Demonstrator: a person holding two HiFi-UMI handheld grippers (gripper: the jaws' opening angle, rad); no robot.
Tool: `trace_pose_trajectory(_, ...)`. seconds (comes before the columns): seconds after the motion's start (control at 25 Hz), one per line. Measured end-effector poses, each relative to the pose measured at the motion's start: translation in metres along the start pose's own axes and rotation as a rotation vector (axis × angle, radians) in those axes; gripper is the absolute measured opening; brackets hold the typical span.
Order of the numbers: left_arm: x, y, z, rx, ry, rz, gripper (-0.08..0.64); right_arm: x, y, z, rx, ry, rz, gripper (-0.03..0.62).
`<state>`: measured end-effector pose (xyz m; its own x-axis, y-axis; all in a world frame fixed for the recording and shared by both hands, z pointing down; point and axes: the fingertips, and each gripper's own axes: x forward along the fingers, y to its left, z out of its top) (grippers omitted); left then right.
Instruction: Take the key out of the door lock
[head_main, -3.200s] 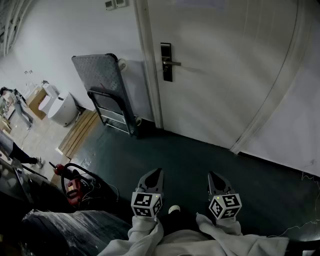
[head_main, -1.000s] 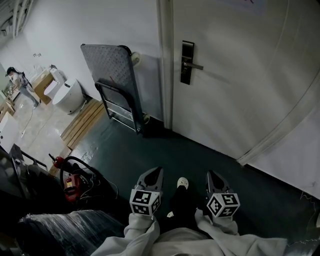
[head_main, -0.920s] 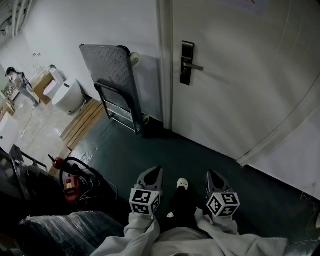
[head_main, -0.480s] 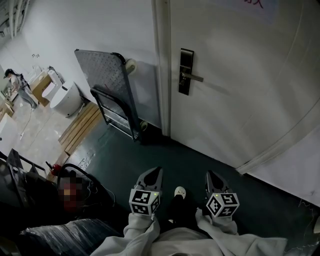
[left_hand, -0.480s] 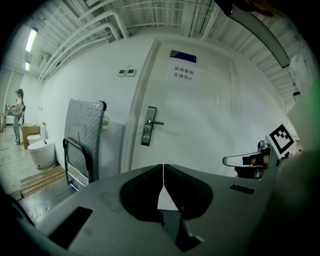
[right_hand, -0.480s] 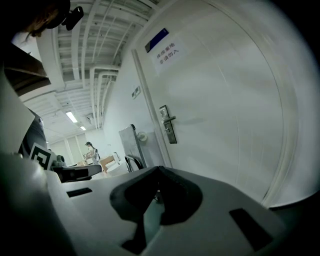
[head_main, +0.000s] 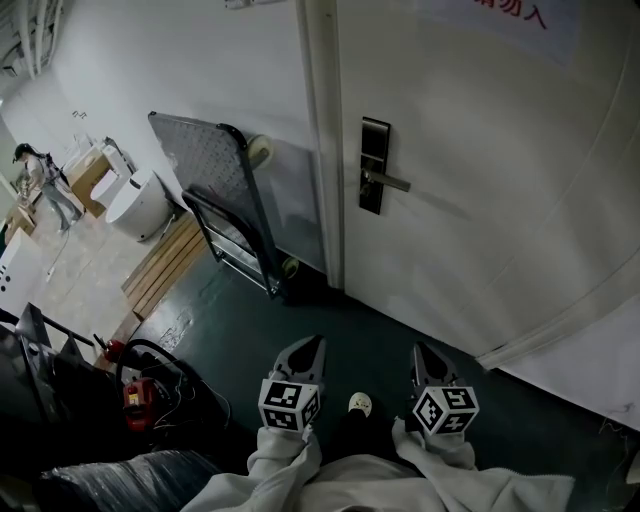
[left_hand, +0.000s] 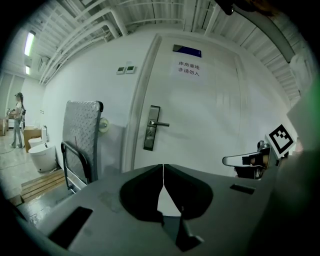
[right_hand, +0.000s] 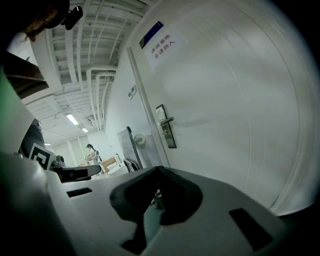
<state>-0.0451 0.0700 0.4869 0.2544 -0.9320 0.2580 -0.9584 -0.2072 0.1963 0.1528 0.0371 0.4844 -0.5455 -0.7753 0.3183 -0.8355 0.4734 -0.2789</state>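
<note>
A white door (head_main: 480, 150) carries a dark lock plate (head_main: 374, 165) with a silver lever handle (head_main: 390, 182). The lock plate (left_hand: 151, 128) also shows in the left gripper view, and the same lock plate (right_hand: 167, 127) in the right gripper view. I cannot make out a key at this distance. My left gripper (head_main: 312, 343) and right gripper (head_main: 423, 349) are held low and side by side, well short of the door. The left gripper (left_hand: 163, 166) has its jaws closed tip to tip with nothing in them. The right gripper (right_hand: 159, 170) also looks shut and empty.
A folded metal platform cart (head_main: 215, 170) leans on the wall left of the door frame. Wooden pallets (head_main: 160, 262) and white fixtures (head_main: 135, 205) lie further left, where a person (head_main: 40, 180) stands. A red tool with cables (head_main: 135, 392) sits on the dark floor at lower left.
The door and lock have come nearer and sit lower in the head view. Both grippers keep the same place in the view, still closed.
</note>
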Motion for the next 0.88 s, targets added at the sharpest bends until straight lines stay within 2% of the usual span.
trace_pose_trajectory(0.56, 0.085, 0.017, 0.021, -0.01, -0.014, 0.035, 0.017, 0.07, -0.049, 0.037, 0.011, -0.015, 0.024, 0.051)
trace_pose_trajectory(0.88, 0.104, 0.016, 0.025, -0.01, -0.003, 0.024, 0.017, 0.082, -0.056, 0.038, -0.002, 0.001, 0.041, 0.051)
